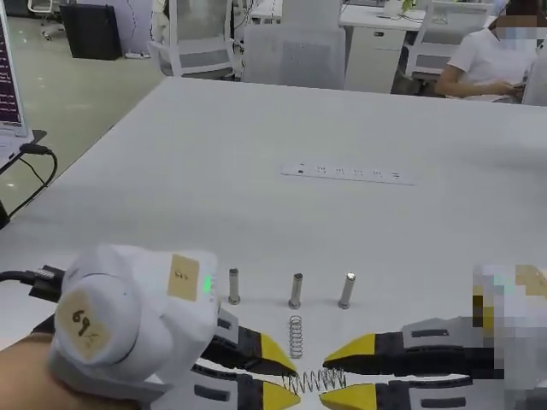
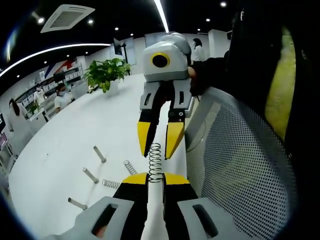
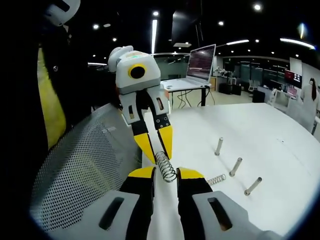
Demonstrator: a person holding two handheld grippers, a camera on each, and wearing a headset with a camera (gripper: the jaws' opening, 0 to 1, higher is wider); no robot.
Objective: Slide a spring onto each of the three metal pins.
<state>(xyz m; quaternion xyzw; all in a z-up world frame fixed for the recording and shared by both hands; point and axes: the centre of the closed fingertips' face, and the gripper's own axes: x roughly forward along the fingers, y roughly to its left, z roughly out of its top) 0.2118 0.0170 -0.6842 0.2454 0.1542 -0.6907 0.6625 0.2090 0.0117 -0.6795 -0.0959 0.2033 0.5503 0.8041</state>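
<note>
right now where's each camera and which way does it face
head view: on the headset, looking down at the white table, three upright metal pins, the yellow-tipped left hand-held gripper and the right hand-held gripper.
left gripper view: on the left one, facing the right one along its jaws; the person's dark clothing behind.
right gripper view: the reverse, facing the left one.
shared: thin coiled metal spring between the tips.

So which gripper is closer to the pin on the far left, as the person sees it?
Left. The left gripper sits close in front of the far-left pin, toward the person; the right gripper lies farther right, past the middle pin.
</note>
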